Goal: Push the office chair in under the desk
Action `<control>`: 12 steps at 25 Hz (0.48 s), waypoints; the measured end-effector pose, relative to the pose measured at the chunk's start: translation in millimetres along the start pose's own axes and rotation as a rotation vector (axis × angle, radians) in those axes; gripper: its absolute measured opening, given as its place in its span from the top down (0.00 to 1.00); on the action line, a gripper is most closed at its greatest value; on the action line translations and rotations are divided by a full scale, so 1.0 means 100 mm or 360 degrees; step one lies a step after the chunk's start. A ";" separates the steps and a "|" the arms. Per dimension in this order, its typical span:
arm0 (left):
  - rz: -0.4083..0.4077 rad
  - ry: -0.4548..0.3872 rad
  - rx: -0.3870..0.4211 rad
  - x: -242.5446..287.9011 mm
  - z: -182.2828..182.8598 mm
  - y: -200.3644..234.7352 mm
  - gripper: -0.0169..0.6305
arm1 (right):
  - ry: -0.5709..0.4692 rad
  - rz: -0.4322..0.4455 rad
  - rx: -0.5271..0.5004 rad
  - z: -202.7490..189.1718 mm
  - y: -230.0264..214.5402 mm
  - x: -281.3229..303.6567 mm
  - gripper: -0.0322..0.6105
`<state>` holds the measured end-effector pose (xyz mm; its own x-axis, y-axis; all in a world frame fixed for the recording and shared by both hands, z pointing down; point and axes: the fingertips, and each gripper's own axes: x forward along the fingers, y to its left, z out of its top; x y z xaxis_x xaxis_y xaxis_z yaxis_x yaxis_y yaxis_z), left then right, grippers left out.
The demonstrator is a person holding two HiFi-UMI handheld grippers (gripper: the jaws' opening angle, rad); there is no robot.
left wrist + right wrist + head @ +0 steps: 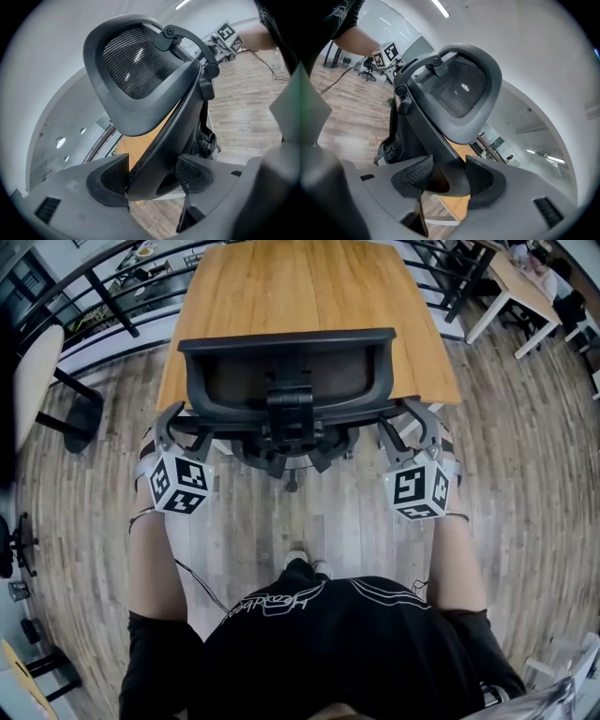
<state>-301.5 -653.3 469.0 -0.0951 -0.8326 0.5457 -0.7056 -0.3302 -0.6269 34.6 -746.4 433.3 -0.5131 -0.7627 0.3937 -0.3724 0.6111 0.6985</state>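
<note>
The black mesh office chair [286, 381] stands with its back toward me at the near edge of the wooden desk [309, 296], its seat under the desktop. My left gripper [173, 423] clasps the left edge of the chair's backrest and my right gripper [420, 423] clasps the right edge. In the left gripper view the backrest frame [183, 108] fills the gap between the pads of the left gripper [150, 176]. In the right gripper view the frame [426, 136] likewise sits between the pads of the right gripper [447, 176]. The headrest [459, 89] rises above.
A second chair [33, 371] stands at the left beside a dark railing [103, 287]. A white-legged table [520, 287] is at the far right. My feet [305, 563] are on the wood floor just behind the chair's base.
</note>
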 end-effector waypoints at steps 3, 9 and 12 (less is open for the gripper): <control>-0.0001 -0.0014 0.0014 0.06 -0.02 -0.01 0.54 | 0.0014 -0.0016 0.0007 -0.03 0.04 0.02 0.56; 0.0029 -0.0035 0.0027 0.17 -0.03 -0.01 0.54 | 0.0017 -0.0050 0.0025 -0.08 0.08 0.05 0.56; 0.0044 -0.0049 0.0034 0.21 -0.03 -0.01 0.54 | 0.0035 -0.0060 0.0022 -0.09 0.09 0.07 0.56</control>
<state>-304.8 -669.5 482.4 -0.0927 -0.8548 0.5106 -0.6877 -0.3159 -0.6537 34.6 -748.2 448.3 -0.4815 -0.7895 0.3806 -0.4019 0.5848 0.7046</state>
